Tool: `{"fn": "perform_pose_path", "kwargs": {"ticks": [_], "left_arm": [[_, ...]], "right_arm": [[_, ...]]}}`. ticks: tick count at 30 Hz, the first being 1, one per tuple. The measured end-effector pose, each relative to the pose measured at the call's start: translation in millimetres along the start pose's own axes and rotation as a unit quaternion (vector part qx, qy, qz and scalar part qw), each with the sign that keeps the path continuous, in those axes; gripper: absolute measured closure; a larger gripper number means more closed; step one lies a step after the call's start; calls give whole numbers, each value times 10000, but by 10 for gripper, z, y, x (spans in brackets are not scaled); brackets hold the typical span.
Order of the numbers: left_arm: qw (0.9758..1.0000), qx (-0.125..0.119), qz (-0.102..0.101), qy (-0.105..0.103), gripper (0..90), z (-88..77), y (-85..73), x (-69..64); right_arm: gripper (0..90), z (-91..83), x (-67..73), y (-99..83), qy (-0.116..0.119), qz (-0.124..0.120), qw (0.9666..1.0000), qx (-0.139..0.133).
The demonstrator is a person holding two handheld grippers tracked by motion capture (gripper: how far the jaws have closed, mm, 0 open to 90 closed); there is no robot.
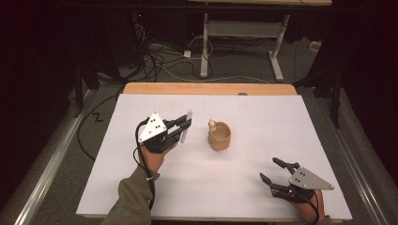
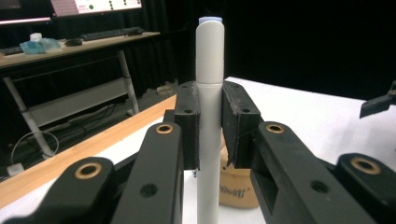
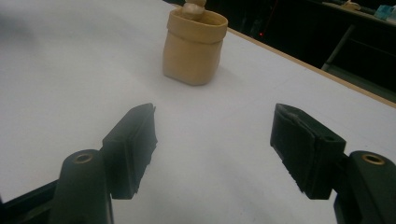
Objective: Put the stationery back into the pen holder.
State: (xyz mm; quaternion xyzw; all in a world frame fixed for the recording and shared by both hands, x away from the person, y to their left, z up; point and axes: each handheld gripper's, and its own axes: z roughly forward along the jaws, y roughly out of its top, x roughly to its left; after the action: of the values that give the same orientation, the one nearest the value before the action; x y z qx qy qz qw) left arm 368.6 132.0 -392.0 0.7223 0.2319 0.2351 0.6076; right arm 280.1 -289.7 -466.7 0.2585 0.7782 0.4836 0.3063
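My left gripper (image 1: 185, 125) is shut on a white marker (image 1: 187, 124) and holds it upright above the white table sheet (image 1: 141, 187), left of a tan cup (image 1: 219, 136). In the left gripper view the marker (image 2: 209, 107) stands between the two black pads (image 2: 187, 123), and the cup (image 2: 238, 186) shows behind and below it. A small tan object (image 1: 212, 124) sticks up at the cup's far rim. My right gripper (image 1: 272, 169) rests near the front right of the sheet, open, with nothing between its fingers (image 3: 135, 140). The cup (image 3: 194, 44) lies ahead of it.
A wooden table edge (image 1: 209, 88) runs along the far side of the sheet. Beyond it stand a desk frame (image 1: 241, 42) and loose cables (image 1: 159, 61) on the floor. A desk with a keyboard (image 2: 109, 32) is off to the left gripper's side.
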Motion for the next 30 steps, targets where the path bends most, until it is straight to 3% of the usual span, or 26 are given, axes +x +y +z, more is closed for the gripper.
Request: {"fn": "perform_pose_path", "kwargs": {"ticks": [5, 17, 24, 30], "left_arm": [[9998, -124, -61, -117, 756, 124, 52, -19], [9990, -316, 41, -303, 755, 374, 224, -109], [9975, -450, 82, -543, 755, 538, 298, -166], [9970, -324, 123, -687, 755, 726, 295, -183]], "right_arm": [[312, -2, -1, 1, -2, -20, 10000, -10], [312, 0, -4, -1, 1, -17, 10000, -16], [314, 3, -3, 1, 14, -37, 10000, -12], [315, 4, 1, 6, 43, -37, 10000, -22]]}}
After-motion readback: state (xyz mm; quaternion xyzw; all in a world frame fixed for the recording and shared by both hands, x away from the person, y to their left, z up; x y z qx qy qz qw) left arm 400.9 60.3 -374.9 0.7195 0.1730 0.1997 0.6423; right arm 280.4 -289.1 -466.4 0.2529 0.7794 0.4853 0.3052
